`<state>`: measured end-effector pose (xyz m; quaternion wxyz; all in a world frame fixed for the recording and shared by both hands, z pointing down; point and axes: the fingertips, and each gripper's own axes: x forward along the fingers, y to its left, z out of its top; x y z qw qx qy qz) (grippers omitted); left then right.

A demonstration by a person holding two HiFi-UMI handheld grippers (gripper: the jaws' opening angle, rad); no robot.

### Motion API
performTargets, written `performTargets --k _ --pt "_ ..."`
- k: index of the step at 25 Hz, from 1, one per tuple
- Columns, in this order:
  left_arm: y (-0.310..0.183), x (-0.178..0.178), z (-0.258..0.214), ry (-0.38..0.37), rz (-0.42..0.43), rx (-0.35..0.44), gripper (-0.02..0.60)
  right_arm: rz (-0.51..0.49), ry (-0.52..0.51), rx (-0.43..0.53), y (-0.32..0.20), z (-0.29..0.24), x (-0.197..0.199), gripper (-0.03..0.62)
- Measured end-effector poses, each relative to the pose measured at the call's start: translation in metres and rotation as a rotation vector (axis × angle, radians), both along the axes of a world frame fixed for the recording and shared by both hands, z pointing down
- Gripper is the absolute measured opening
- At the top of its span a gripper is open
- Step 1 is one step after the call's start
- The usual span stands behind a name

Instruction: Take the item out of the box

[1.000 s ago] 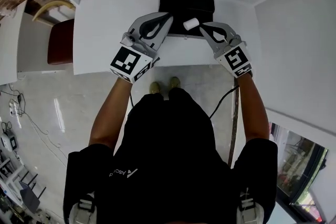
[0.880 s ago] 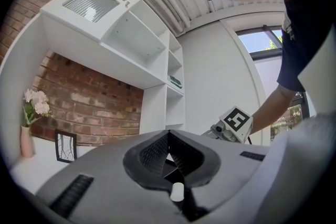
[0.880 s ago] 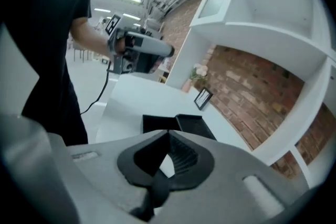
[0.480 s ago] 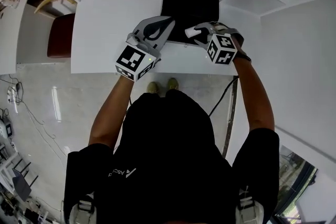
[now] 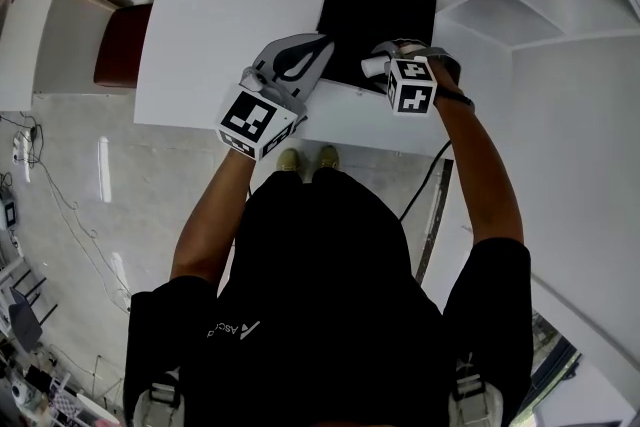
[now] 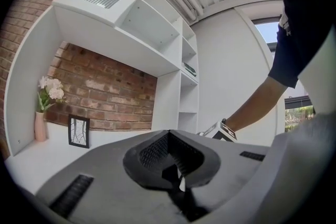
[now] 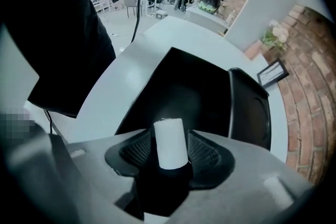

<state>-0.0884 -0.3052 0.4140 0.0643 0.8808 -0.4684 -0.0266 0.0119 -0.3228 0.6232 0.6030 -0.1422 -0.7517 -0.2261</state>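
A black box [image 5: 385,5] lies open on the white table [image 5: 220,5]. My right gripper [image 5: 376,63] hovers at the box's near edge with its marker cube facing up. A small white cylinder [image 5: 371,66] stands between its fingers. In the right gripper view the cylinder [image 7: 169,141] sits upright between the ribbed pads [image 7: 135,150] while the jaws are opening. Beyond it lie the box [image 7: 189,89] and its raised black flap [image 7: 251,107]. My left gripper [image 5: 318,43] rests left of the box, shut with nothing in it, its tips meeting [image 6: 169,136].
A white shelf unit [image 5: 520,5] stands right of the table. A brown chair [image 5: 118,45] is at the table's left end. A framed picture [image 6: 79,131] and a vase of flowers [image 6: 41,122] stand at the back by the brick wall. The table's near edge runs just below both grippers.
The right gripper has turned, so its cube now faces up, and carried the cylinder slightly left to the box's near edge. The left gripper has barely moved.
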Motion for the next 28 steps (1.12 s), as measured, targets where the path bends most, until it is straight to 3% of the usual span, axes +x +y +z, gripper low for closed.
performTargets --k 10,14,22,28 --pt "0.004 -0.009 0.008 -0.016 -0.035 -0.024 -0.002 -0.035 -0.018 0.038 0.0 0.007 -0.004 0.178" --pt "0.005 -0.005 0.008 -0.016 -0.02 -0.031 -0.002 0.011 -0.086 0.049 0.0 -0.005 -0.003 0.175" --pt "0.005 0.004 -0.008 -0.021 0.007 -0.004 -0.002 0.274 -0.458 0.043 -0.006 -0.093 -0.012 0.175" --pt "0.009 0.021 -0.028 -0.036 0.049 0.037 -0.002 0.456 -0.856 -0.029 0.005 -0.184 -0.014 0.175"
